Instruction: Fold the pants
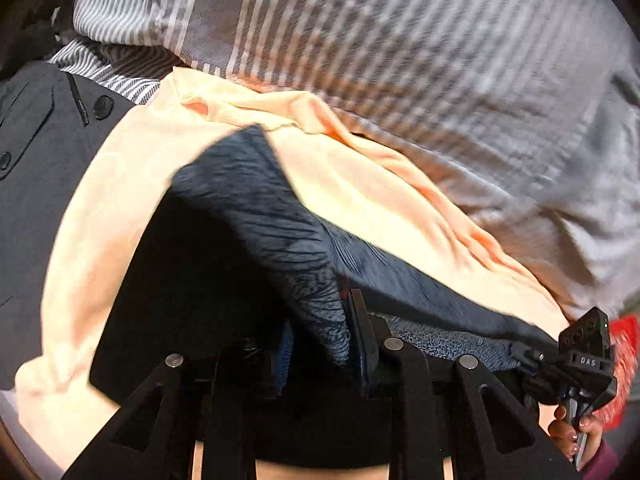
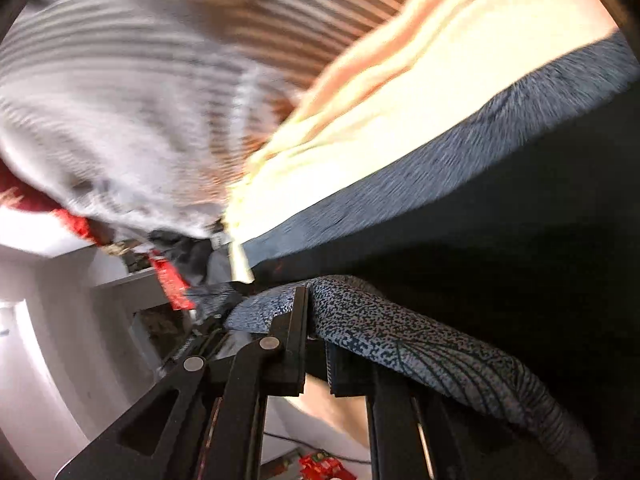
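The pants [image 1: 280, 216] are dark blue with a fine leaf print, lifted over a pale peach cloth [image 1: 120, 184]. My left gripper [image 1: 344, 320] is shut on a fold of the pants, which drapes over its fingers. My right gripper [image 2: 310, 300] is shut on another edge of the pants [image 2: 420, 344], stretched taut to the upper right. The right gripper also shows at the lower right of the left wrist view [image 1: 584, 360], with the hand that holds it.
A grey striped bedsheet [image 1: 400, 48] lies behind the peach cloth. A dark buttoned jacket [image 1: 36, 152] lies at the left. Something red [image 1: 624, 360] lies at the right edge. In the right wrist view, white furniture [image 2: 60, 320] and red items [image 2: 172, 280] stand beyond the bed.
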Available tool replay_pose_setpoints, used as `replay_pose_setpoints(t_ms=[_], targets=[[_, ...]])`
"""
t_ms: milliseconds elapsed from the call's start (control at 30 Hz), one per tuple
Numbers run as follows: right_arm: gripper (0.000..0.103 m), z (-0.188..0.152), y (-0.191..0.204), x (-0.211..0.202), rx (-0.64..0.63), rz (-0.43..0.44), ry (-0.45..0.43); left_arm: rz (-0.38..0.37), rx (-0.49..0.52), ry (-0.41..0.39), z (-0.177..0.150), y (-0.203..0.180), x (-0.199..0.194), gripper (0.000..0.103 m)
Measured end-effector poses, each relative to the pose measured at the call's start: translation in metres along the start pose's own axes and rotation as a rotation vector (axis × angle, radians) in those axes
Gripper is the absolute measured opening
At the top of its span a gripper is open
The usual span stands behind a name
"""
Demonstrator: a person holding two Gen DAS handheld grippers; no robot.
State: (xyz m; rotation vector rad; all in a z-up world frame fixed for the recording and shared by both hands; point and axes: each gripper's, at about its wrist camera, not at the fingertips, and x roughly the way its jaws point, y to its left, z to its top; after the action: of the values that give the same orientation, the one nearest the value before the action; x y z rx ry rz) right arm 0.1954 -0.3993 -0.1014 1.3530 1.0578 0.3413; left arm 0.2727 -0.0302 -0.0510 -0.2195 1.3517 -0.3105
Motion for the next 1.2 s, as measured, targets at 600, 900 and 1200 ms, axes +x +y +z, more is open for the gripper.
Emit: replay_pose_setpoints(t_ms=[600, 900, 1200], targets=[[0.07, -0.011, 0.044, -0.004, -0.2, -0.054, 0.057, 0.245, 0.177, 0.006, -0.022, -0.046, -0.004, 0.07], [0.053, -0.022, 0.016, 0.014, -0.29, -0.304, 0.084, 0.373, 0.281, 0.042, -0.056, -0.069, 0.038, 0.075], [0.071, -0.084, 0.013, -0.098, -0.301, -0.366, -0.161, 0.249, 0.37, 0.13, -0.101, -0.13, 0.01, 0.074]])
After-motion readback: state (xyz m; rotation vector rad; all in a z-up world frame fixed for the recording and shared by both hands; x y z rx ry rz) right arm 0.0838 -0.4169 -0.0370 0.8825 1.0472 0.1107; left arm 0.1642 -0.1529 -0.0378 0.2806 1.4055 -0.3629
